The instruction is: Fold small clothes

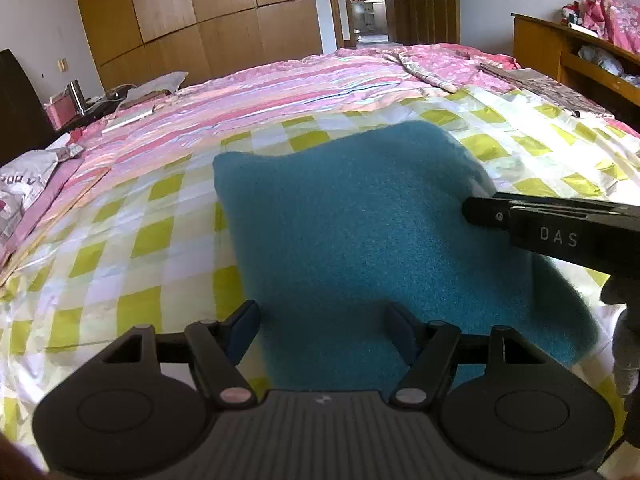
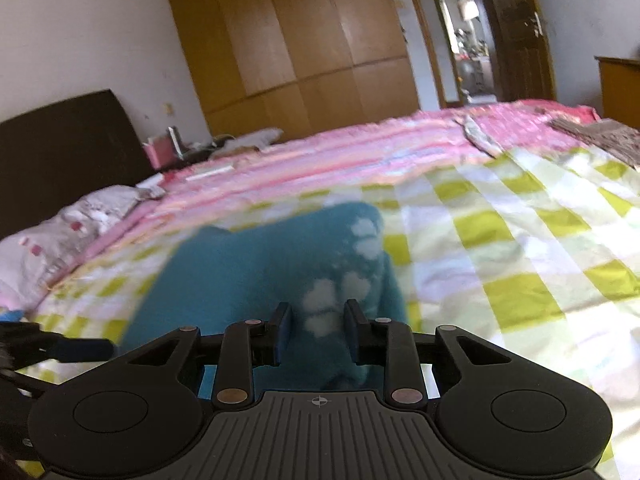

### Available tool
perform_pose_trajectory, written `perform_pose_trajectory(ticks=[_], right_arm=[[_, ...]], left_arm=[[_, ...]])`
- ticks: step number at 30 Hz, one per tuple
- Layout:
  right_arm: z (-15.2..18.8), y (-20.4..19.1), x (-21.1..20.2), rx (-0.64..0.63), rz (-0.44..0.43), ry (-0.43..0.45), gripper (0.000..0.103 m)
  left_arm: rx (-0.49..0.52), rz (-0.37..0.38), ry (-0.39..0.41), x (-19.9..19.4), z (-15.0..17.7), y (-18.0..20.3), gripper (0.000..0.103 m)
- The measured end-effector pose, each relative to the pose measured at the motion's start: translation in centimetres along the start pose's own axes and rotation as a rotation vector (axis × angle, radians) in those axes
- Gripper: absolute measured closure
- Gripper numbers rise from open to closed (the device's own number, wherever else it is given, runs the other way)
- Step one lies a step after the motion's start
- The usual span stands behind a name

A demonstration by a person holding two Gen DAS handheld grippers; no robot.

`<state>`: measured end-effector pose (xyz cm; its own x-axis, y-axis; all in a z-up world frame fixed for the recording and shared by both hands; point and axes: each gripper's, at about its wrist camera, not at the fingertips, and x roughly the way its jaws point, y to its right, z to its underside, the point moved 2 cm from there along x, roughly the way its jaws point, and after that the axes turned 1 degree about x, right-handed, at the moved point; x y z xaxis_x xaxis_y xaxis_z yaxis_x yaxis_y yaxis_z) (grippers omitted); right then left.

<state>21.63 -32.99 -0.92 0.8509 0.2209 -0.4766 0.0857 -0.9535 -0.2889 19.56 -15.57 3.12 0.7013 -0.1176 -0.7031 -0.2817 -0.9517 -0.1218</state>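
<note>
A teal fleece garment (image 1: 352, 216) lies folded on the green-and-white checked sheet (image 1: 120, 240). My left gripper (image 1: 322, 330) hovers open over its near edge, with one finger off the cloth's left side and the other above the cloth. My right gripper (image 1: 470, 210) comes in from the right at the garment's right edge. In the right wrist view the garment (image 2: 248, 272) shows white patches, and a raised fold of it fills the narrow gap between the pads of my right gripper (image 2: 318, 328), which is shut on it. A blue-padded finger of the left gripper (image 2: 84, 350) shows at lower left.
A pink striped quilt (image 1: 280, 88) covers the far half of the bed, with folded patterned cloths (image 1: 552, 88) at its right. A pillow (image 2: 60, 232) and a dark headboard (image 2: 60, 140) are at the left. A wooden wardrobe (image 1: 200, 8) and a shelf (image 1: 560, 48) stand beyond.
</note>
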Motion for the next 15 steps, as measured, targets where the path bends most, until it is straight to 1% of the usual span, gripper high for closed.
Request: perform_pose_trajectory(ticks=[4,7,10,12,15], right_arm=[[0.2,1.1,0.7,0.054,-0.009,-0.009,0.077],[0.2,1.4,0.9,0.063,-0.012,-0.011,0.077],[0.0,0.6,0.1,0.049,0.0,-0.003,0.075],[-0.1,-0.1,-0.7,0.035,0.0,0.005,0.068],[-0.2,-1.1,-1.9,0.017,0.003,0.012,0.068]], left_arm=[[-0.006,-0.006,-0.01,0.3,-0.1,0.1,0.026],[-0.008,-0.013,-0.018,0.4,-0.2,0.2,0.025],[-0.009,-0.018,-0.018,0.2,-0.1,0.0,0.025],[-0.02,-0.018,-0.02,0.0,-0.1,-0.2,0.025],[-0.035,-0.018,-0.024,-0.3,0.0,-0.4,0.025]])
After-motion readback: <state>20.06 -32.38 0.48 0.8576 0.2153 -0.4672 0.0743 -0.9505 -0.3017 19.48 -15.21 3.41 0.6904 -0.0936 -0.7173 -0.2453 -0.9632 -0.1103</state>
